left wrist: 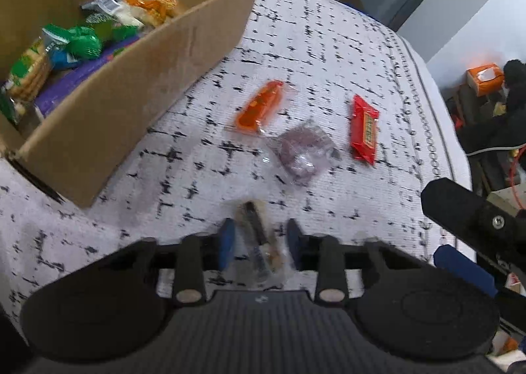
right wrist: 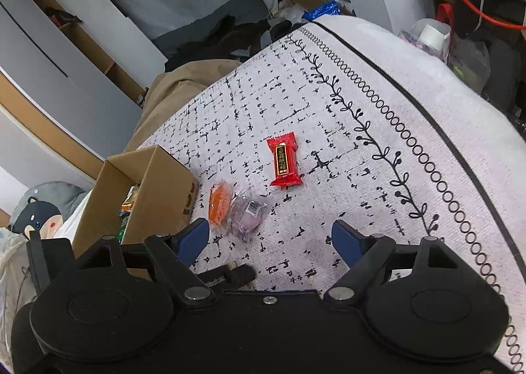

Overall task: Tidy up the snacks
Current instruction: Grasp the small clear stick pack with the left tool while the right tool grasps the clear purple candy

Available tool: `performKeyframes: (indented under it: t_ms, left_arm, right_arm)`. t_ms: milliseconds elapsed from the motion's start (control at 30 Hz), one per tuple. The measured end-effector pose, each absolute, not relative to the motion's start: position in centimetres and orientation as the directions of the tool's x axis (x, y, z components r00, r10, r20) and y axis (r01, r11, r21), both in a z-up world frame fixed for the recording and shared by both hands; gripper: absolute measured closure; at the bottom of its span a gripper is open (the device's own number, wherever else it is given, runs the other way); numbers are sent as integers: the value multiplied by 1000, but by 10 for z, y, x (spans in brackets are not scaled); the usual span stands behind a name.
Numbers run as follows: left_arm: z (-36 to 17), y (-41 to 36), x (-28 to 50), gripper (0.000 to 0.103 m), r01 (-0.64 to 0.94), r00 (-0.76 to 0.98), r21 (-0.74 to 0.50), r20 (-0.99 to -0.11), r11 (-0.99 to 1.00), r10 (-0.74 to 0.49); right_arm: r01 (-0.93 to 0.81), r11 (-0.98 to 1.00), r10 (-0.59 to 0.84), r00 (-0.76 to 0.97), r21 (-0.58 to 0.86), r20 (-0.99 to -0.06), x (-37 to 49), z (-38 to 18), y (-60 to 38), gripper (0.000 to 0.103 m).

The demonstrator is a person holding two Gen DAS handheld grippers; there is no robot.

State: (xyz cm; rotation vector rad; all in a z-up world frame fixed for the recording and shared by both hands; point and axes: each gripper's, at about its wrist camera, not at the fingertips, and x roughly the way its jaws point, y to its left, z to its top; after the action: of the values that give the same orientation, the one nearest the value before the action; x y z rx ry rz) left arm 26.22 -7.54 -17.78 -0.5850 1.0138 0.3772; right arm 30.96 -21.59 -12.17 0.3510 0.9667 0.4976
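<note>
- The left gripper (left wrist: 261,242) has its blue fingers (left wrist: 227,242) spread on either side of a clear-wrapped dark snack (left wrist: 261,242), not yet pinching it; the right gripper (right wrist: 271,239) hangs wide apart, empty.
- Step, as I judge it: closing on this snack, then carrying it left into the cardboard box (left wrist: 138,111) (already part full).
- Orange packet (left wrist: 259,106), purple packet (left wrist: 304,152) and red packet (left wrist: 364,127) lie ahead on open cloth; the bed edge (left wrist: 450,143) is near on the right.

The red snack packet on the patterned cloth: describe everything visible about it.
The red snack packet is a small glossy pillow-style wrapper, seemingly plastic film, with crimped ends and a dark, gold-lettered label strip down its middle; the print is unreadable. It looks sealed and lies flat on the white, black-flecked cloth, apart from the purple snack in clear wrap. Nothing touches it but the cloth; neither pair of tongs is on it.
</note>
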Motion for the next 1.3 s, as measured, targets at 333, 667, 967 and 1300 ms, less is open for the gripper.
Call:
performKeyframes:
  t_ms: [333,667,967,1300]
  left_arm:
    - [-157,-57,266,84,-520,550,-272,-832,810,74]
    - [-163,-46,267,84,-509,538,-284,-842,813,43]
    - [-164,-40,270,84,-493,529,-295,-848,818,13]
    - [-160,-39,271,84,-479,532,-297,-847,826,4]
  right_arm:
    - [-229,806,587,424,545,-690,324,-142,-197,43]
    - [-204,780,619,393,591,-681,334,-159,-181,50]
    - [-204,799,597,379,566,-707,342,-178,-158,75]
    - [-246,806,589,421,538,-690,339,-165,-161,82]
